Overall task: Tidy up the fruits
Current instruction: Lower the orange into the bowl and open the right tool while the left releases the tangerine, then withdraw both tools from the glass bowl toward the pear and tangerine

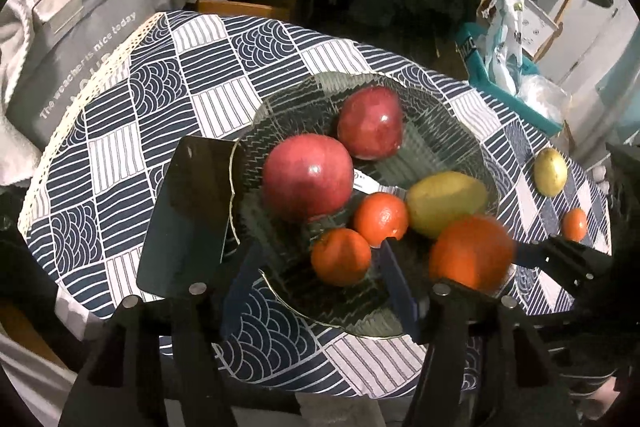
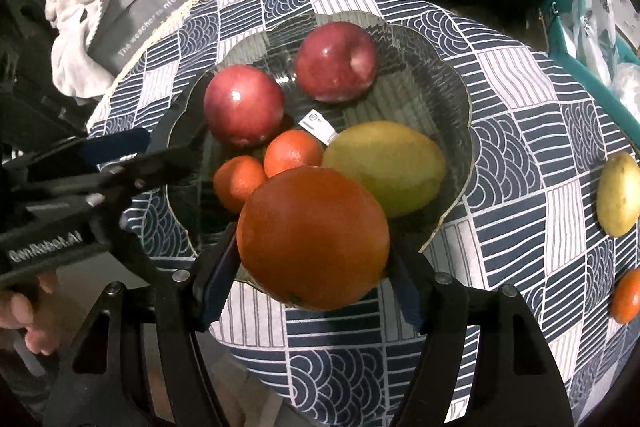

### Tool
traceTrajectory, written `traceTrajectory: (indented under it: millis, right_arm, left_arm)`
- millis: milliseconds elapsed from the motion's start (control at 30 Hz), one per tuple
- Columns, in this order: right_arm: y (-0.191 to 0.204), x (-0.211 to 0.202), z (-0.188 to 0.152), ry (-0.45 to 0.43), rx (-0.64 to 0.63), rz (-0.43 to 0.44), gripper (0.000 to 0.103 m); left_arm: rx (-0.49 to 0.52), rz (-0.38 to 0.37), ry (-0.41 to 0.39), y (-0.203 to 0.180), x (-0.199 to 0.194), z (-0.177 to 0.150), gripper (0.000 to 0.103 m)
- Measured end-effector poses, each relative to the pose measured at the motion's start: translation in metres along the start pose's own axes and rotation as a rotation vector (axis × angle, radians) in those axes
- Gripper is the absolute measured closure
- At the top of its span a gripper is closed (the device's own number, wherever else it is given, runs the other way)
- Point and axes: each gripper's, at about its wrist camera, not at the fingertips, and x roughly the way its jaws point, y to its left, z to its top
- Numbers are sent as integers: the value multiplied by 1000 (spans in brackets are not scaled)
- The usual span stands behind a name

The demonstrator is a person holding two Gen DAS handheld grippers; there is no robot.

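Two wrist views look down on a table w/ a navy-and-white patterned cloth (image 1: pixel 132 131) and a clear ribbed glass bowl (image 2: pixel 448 83) near its middle. The bowl already holds two red apples, one nearer (image 2: pixel 244 105) and one at the back (image 2: pixel 337 61), a yellow-green mango (image 2: pixel 386 167) and two small tangerines, one on the left (image 2: pixel 239 183) and one beside it (image 2: pixel 293 151). The right gripper (image 2: pixel 310 267) has a big orange (image 2: pixel 313 237) between its blue pads at the bowl's near rim; the jaws are about as wide as the fruit, and whether the pads still press or have let go can't be told. The orange looks blurred in the left view. The left gripper (image 1: pixel 320 275) is part open w/ nothing in it, hanging over the near side of the bowl just above the left tangerine. A dark phone (image 1: pixel 188 215) lies beside the bowl's left rim. A grey bag (image 1: pixel 76 55) sits off the table's far edge. Progress, as a judgement: mostly done, approx six fruits in or at the bowl. Left to do: a small yellow fruit (image 2: pixel 619 193) and one more tangerine (image 2: pixel 627 295) lie on the cloth well to the right of the bowl.
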Motion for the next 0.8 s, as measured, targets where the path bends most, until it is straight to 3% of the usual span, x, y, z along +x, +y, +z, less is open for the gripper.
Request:
traceTrajectory:
  millis: [233,800]
  right_arm:
    - [2,-24,8,-80,-7,4,25]
    - [-21,-116,14,-297,38,-188,25]
  left_arm:
    - [-6,-9,-37,-2,-13,4,39]
    - [47,-64,-159,-33,-62,15,37]
